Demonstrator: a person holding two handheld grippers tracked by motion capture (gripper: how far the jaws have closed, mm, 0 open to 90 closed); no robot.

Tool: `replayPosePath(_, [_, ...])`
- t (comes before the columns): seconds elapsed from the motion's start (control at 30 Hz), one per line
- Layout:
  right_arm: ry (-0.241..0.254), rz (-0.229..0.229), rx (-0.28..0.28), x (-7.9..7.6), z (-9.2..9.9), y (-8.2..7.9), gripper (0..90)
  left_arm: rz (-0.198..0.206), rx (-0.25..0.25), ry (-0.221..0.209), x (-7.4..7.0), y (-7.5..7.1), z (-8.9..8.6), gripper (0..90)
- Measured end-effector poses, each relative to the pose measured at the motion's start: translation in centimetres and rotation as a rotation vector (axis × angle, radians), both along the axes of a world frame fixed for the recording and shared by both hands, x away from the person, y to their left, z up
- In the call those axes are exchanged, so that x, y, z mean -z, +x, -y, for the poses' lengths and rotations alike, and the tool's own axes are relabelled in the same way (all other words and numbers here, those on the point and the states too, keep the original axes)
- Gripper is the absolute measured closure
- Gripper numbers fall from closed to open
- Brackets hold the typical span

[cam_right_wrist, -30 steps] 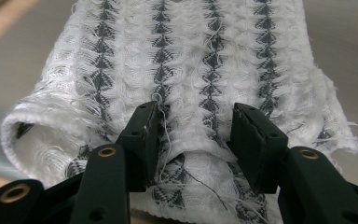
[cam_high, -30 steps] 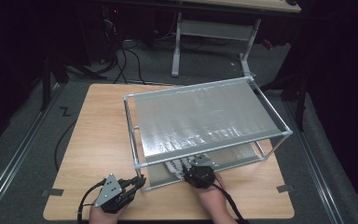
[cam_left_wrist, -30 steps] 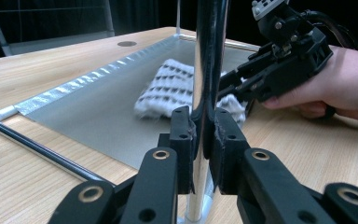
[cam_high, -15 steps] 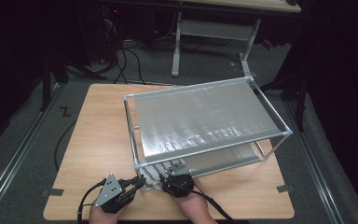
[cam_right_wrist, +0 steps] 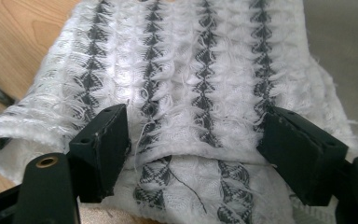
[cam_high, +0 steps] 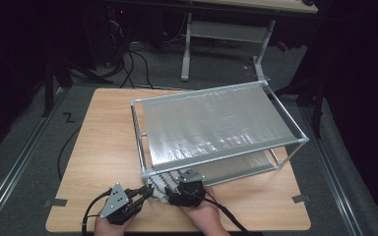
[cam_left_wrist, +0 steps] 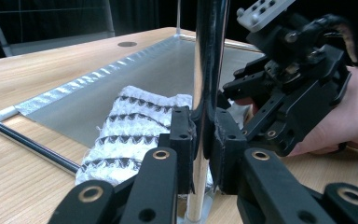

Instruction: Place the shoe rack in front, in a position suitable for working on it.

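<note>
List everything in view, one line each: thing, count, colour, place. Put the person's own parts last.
table: one, light wood, centre of the high view.
rack: one, silver frame with grey shelves, on the table.
folded cloth: one, white with dark stripes, at the rack's lower shelf edge, near corner.
corner post: one, shiny metal, upright at the rack's near corner.
desk frame: one, grey, on the floor behind the table.
left gripper: one, black, shut on the corner post.
right gripper: one, black, jaws just opened, wide over the folded cloth.
hands: two, bottom edge.
</note>
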State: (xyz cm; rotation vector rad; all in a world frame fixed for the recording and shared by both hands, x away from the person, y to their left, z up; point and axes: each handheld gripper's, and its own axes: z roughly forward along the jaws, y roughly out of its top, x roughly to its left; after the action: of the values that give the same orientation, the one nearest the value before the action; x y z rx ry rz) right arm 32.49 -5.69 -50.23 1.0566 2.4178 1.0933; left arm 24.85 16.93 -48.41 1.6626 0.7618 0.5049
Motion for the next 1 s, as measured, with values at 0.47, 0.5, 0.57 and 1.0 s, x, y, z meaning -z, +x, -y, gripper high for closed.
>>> replayPosePath(0.47, [0.006, -0.006, -0.097, -0.1, -0.3, -0.3, 76.9, 0.013, 0.009, 0.063, -0.1, 0.1, -0.4, 80.5])
replayPosePath(0.5, [0.009, 0.011, -0.103, -0.1, -0.3, -0.3, 77.7, 0.013, 0.01, 0.063, -0.1, 0.1, -0.5, 80.6])
replayPosePath(0.57, [0.003, 0.024, -0.108, -0.1, -0.3, -0.3, 79.0, 0.013, 0.01, 0.062, -0.1, 0.1, -0.5, 80.6])
replayPosePath(1.0, [0.038, 0.18, -0.019, -1.9, 4.3, -1.7, 79.3, 0.016, 0.013, 0.06, 0.0, 0.1, -0.5, 80.5])
